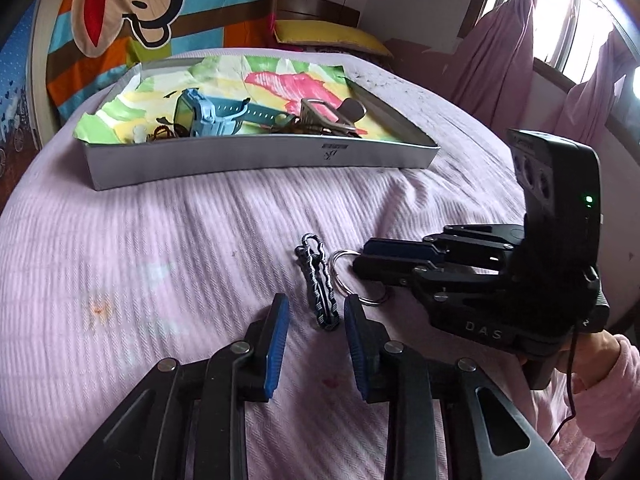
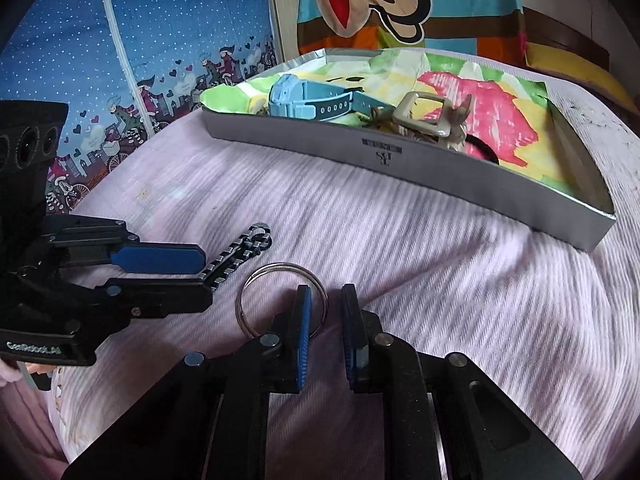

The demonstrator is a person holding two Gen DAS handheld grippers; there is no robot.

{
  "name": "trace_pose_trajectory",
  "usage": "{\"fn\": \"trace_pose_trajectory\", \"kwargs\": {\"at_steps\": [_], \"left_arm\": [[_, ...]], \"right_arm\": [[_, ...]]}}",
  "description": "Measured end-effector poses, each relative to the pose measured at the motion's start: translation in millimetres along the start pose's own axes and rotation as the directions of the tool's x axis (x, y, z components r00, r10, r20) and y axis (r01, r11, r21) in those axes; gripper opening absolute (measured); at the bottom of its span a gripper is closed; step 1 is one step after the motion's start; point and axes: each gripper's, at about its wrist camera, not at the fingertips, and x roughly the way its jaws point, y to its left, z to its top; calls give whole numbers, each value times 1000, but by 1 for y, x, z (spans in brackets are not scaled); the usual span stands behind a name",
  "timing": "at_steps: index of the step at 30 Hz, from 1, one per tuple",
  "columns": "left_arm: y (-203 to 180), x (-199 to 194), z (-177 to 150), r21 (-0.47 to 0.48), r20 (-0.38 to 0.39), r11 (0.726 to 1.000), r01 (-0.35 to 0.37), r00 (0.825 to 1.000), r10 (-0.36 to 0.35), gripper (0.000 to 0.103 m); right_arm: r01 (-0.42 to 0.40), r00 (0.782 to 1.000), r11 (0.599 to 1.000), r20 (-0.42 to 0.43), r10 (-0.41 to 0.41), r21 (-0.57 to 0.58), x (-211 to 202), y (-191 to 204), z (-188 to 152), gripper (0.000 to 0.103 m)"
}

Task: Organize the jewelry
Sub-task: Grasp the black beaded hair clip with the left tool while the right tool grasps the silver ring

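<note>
Both grippers hovered low over a pink ribbed bedspread (image 1: 160, 240), each with its blue-padded jaws apart. On the left gripper (image 1: 316, 320) the gap was moderate, and a black-and-white braided bracelet (image 1: 318, 280) lay on the cloth in line with it, the near end just between the fingertips, with no pad seen touching it. On the right gripper (image 2: 325, 312) the gap was narrower, and nothing sat in it. A metal ring (image 2: 282, 300) lay flat on the bedspread just beside the bracelet; the right gripper's left finger (image 2: 302, 320) reached over the ring's right edge, so that part of the hoop was hidden behind it. Whether the finger touched the ring could not be told.

Farther back on the bed stood a shallow grey box lid (image 1: 260, 160), lined with crumpled paper printed in green, yellow and pink. Inside it lay a light blue watch (image 2: 304, 100) with a perforated strap, a beige buckle (image 2: 424, 114), and some smaller, darker pieces too tangled to name. A hand in a pink sleeve (image 1: 600, 364) gripped the right tool's handle.
</note>
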Motion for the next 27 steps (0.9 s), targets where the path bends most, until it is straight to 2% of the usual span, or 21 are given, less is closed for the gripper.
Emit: {"fn": "trace_pose_trajectory", "kwargs": {"at_steps": [6,9,12,18,27], "left_arm": [[8,7,-1,-30,-4,999,-23,1000,23,14],[8,6,-5,-31,17,999,-36,999,36,10],[8,3,-9,-32,37,999,-40,998,41,8],[5,1,-12,-20,60,998,-58,996,60,8],[2,1,-14,-14,80,998,-66,995,66,6]], "right_arm": [[-1,1000,1000,-20,1,8,5,-1,0,12],[-19,1000,999,5,19,39,4,-4,-3,4],[-33,999,997,38,30,75,2,-8,-9,3],[-1,997,997,83,-4,71,-2,-4,-13,3],[-12,990,993,143,-4,115,-12,-12,-17,3]]}}
